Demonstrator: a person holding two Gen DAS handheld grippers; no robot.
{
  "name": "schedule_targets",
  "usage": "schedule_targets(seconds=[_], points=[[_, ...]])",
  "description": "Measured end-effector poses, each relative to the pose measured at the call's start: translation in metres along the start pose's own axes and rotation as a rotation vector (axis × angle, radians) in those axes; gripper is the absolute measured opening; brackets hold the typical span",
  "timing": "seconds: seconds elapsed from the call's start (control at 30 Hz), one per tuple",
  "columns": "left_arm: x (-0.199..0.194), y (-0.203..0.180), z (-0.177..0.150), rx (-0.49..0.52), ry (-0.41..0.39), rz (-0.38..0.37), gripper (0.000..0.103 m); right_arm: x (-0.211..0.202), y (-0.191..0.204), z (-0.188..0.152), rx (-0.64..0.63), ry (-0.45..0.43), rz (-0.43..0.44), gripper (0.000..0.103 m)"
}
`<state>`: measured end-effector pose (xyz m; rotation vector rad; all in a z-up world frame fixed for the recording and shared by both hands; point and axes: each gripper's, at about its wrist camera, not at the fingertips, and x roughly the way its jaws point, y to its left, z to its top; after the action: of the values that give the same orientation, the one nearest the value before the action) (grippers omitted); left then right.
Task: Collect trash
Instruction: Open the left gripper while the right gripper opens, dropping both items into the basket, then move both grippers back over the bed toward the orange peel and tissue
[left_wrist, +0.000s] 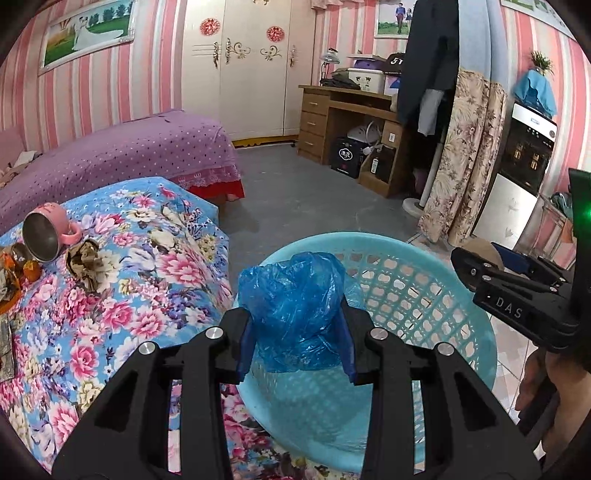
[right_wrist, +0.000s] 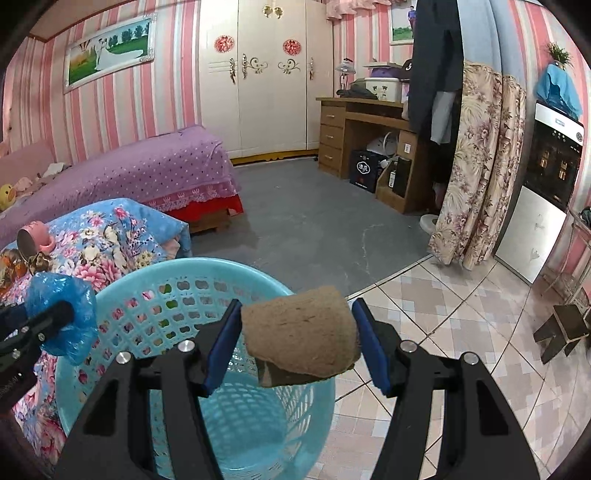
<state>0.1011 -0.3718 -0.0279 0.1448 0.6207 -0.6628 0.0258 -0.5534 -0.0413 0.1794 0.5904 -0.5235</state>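
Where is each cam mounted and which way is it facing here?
Left wrist: on the left gripper, looking forward and down over the light blue plastic basket; crumpled blue plastic bag between its fingers; right gripper and a hand at right.
Right wrist: on the right gripper, above the basket rim, brown paper wad between its fingers; left gripper with the bag at left.
Shared: basket, floral quilt, purple bed, white wardrobe, wooden desk.

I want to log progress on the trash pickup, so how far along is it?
Nothing is in the blue basket yet. In hand: the left gripper has a blue plastic bag, the right gripper a brown cardboard piece, both over it. Crumpled wrappers remain on the floral quilt.
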Motion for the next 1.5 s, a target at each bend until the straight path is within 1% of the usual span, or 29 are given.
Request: schedule_targets(seconds=[0.03,0.07,0.1,0.23,0.3,0.33,0.5,0.63,0.8,0.9,0.97,1.03,1.13,1.23,1.37,1.5], points=[[0.0,-0.001,0.001,0.003,0.002,0.005,0.053,0.0,0.0,0.0,0.0,-0.001,0.001,0.06],[0.0,0.0,0.002,0.001,-0.001,0.012,0.066,0.0,0.001,0.0,-0.002,-0.003,0.002,0.06],[-0.001,0.001,0.002,-0.005,-0.009,0.021,0.071,0.0,0.001,0.001,-0.002,-0.004,0.005,0.06],[-0.004,0.012,0.005,-0.022,-0.017,0.045,0.082,0.0,0.002,0.0,-0.001,-0.003,0.012,0.06],[-0.006,0.02,0.005,-0.028,-0.026,0.076,0.091,0.0,0.002,0.0,0.002,-0.004,0.015,0.06],[-0.007,0.025,0.004,-0.028,-0.032,0.098,0.092,-0.001,0.002,0.0,0.005,-0.005,0.018,0.06],[-0.01,0.047,0.003,-0.046,-0.03,0.163,0.096,-0.002,0.012,0.0,-0.016,-0.005,0.035,0.06],[-0.013,0.057,0.001,-0.053,-0.022,0.187,0.096,-0.003,0.025,0.0,-0.045,-0.001,0.057,0.061],[-0.022,0.071,-0.001,-0.07,-0.024,0.204,0.098,-0.005,0.04,0.001,-0.079,-0.006,0.065,0.064],[-0.026,0.08,-0.003,-0.098,-0.022,0.199,0.098,-0.007,0.046,0.001,-0.087,-0.011,0.059,0.072],[-0.03,0.085,-0.004,-0.113,-0.021,0.195,0.098,-0.009,0.049,0.001,-0.086,-0.019,0.057,0.08],[-0.033,0.089,-0.005,-0.113,-0.024,0.202,0.098,-0.01,0.051,0.002,-0.082,-0.023,0.06,0.086],[-0.038,0.095,-0.006,-0.111,-0.029,0.216,0.098,-0.01,0.057,0.003,-0.082,-0.023,0.066,0.088],[-0.044,0.102,-0.007,-0.118,-0.032,0.226,0.098,-0.01,0.063,0.004,-0.088,-0.024,0.057,0.095],[-0.053,0.115,-0.006,-0.127,-0.041,0.244,0.098,-0.013,0.068,0.006,-0.077,-0.037,0.053,0.098],[-0.066,0.129,-0.005,-0.141,-0.055,0.26,0.098,-0.018,0.072,0.01,-0.05,-0.051,0.05,0.098]])
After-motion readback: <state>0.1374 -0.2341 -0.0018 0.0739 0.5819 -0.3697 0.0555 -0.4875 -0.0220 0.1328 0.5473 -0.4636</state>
